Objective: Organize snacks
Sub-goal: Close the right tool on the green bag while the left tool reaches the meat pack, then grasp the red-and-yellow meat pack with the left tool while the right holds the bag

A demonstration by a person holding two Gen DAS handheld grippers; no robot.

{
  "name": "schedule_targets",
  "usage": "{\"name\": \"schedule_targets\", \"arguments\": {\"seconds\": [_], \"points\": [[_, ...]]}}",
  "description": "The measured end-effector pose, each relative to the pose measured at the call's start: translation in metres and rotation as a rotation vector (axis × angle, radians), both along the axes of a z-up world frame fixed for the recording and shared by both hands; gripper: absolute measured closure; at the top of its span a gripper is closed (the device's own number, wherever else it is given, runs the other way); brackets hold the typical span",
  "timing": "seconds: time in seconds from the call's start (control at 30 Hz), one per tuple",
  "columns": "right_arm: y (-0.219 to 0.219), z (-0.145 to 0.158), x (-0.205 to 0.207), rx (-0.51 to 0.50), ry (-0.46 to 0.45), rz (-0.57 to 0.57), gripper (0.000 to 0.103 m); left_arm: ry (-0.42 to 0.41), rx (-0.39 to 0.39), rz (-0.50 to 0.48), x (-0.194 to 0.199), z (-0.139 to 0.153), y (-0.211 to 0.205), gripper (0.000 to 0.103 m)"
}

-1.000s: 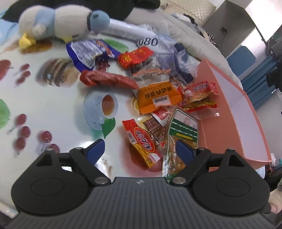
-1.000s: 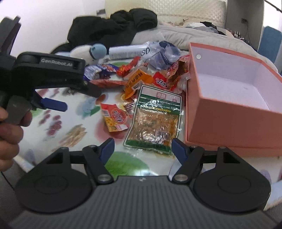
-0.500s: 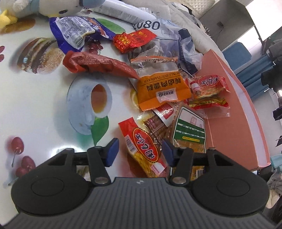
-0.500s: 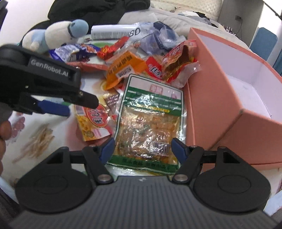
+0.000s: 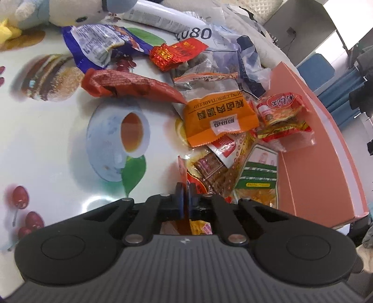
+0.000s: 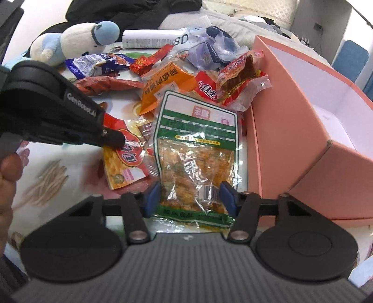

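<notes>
The right gripper (image 6: 188, 194), spread, straddles the green-banded packet (image 6: 195, 160) beside the pink box (image 6: 303, 130); the left gripper (image 5: 185, 193), marked "GenRobot.AI", spread a moment ago, now pinches the red-and-yellow packet (image 6: 126, 160); farther, an orange packet (image 5: 219, 120) reads "CHULIERLUROUTIAOLIAO".

"GenRobot.AI" in white on the black left gripper (image 6: 112, 139) body, left of frame. "080" in dark digits on the white tube (image 5: 163, 19), top of frame. Upside-down "DENLEROLTIAOLIAO" plus Chinese characters on the orange packet (image 5: 219, 118), centre right. Barcode on the green-bordered bag (image 6: 195, 163), digits unreadable.
</notes>
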State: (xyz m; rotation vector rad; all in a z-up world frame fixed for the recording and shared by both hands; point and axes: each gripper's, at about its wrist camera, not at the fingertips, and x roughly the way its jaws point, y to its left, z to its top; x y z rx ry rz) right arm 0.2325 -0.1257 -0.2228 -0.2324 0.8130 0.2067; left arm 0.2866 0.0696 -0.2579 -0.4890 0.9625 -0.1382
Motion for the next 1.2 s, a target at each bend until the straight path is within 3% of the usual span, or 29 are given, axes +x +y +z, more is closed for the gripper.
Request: {"name": "schedule_targets", "arguments": {"seconds": [0.13,0.77,0.93,1.0,1.07,1.13,1.2], "points": [[-0.004,0.005,-0.001,0.02,0.003,0.001,0.055,-0.006,0.0,0.024,-0.014,0.005,0.004,0.1],[-0.004,0.015,-0.06,0.008,-0.024,0.077,0.056,-0.027,0.07,0.244,-0.142,0.027,0.04,0.101],[-0.006,0.014,-0.064,0.0,-0.025,0.107,0.056,0.004,0.079,0.183,-0.156,0.019,0.031,0.098],[-0.008,0.01,-0.063,0.002,-0.015,0.116,0.055,0.019,0.091,0.153,-0.16,0.02,0.027,0.087],[-0.013,0.008,-0.061,0.015,-0.011,0.115,0.047,0.019,0.113,0.129,-0.164,0.024,0.025,0.047],[-0.018,0.008,-0.059,0.041,-0.006,0.102,0.039,-0.001,0.143,0.113,-0.168,0.03,0.023,0.029],[-0.023,0.008,-0.059,0.075,0.001,0.096,0.039,-0.009,0.169,0.075,-0.168,0.035,0.022,0.028]]}}
